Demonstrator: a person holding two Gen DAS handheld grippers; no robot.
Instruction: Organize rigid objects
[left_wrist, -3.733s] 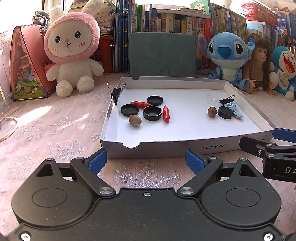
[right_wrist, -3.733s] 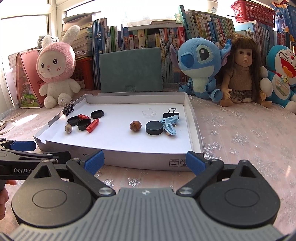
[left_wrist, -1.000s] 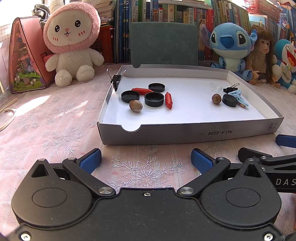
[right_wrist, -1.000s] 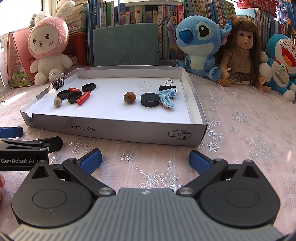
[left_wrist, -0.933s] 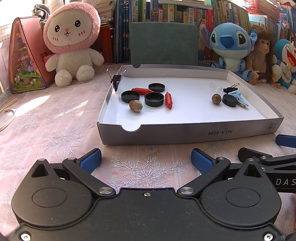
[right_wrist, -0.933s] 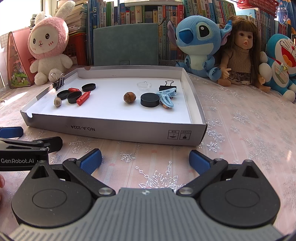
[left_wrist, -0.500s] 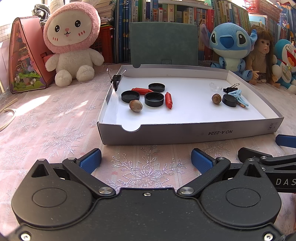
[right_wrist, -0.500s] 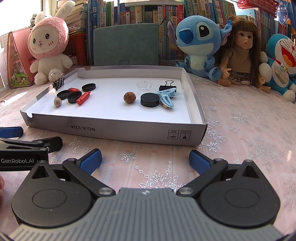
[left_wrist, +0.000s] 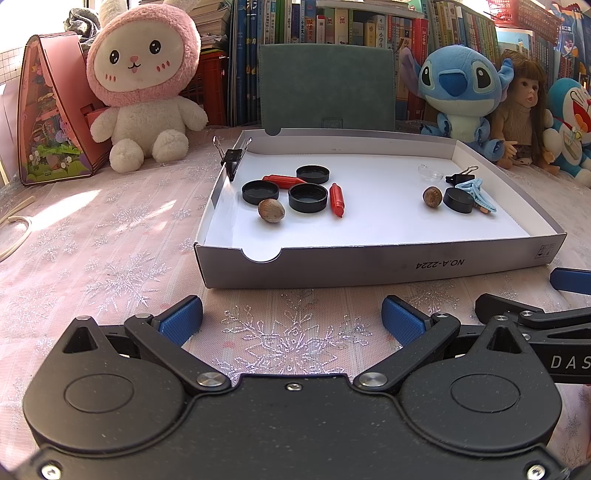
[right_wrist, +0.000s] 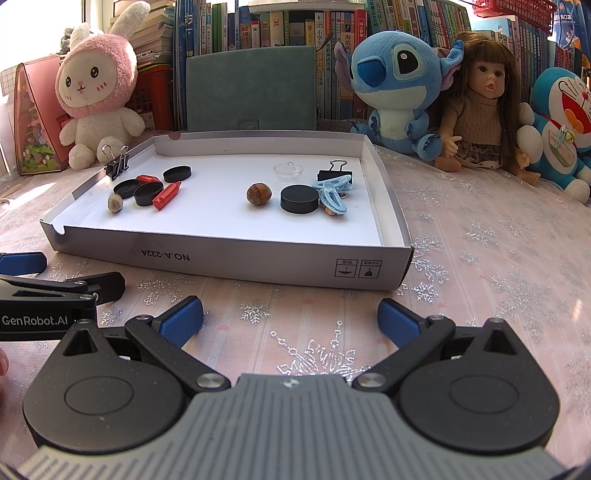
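Note:
A shallow grey box lid (left_wrist: 369, 264) (right_wrist: 258, 260) lies on the table ahead of both grippers. On its left are three black caps (left_wrist: 308, 197) (right_wrist: 147, 194), two red cylinders (left_wrist: 337, 199) (right_wrist: 167, 195) and a nut (left_wrist: 271, 210) (right_wrist: 115, 202). On its right are a nut (left_wrist: 432, 196) (right_wrist: 259, 193), a black cap (left_wrist: 458, 200) (right_wrist: 299, 199), a blue hair clip (left_wrist: 476, 192) (right_wrist: 332, 195), a black binder clip (right_wrist: 334, 173) and a clear dish (right_wrist: 288, 170). My left gripper (left_wrist: 291, 317) and right gripper (right_wrist: 290, 315) stand open and empty over the tablecloth in front of the lid.
Another binder clip (left_wrist: 232, 159) is clamped on the lid's left wall. Plush toys, a doll (right_wrist: 480, 107), a green folder (left_wrist: 327, 86) and books line the back. A pink house model (left_wrist: 48, 122) stands far left. The snowflake tablecloth (right_wrist: 498, 258) is bare to the right of the lid.
Over the whole span both grippers have drawn back from the lid, which now sits farther off. In the last second nothing has visibly moved.

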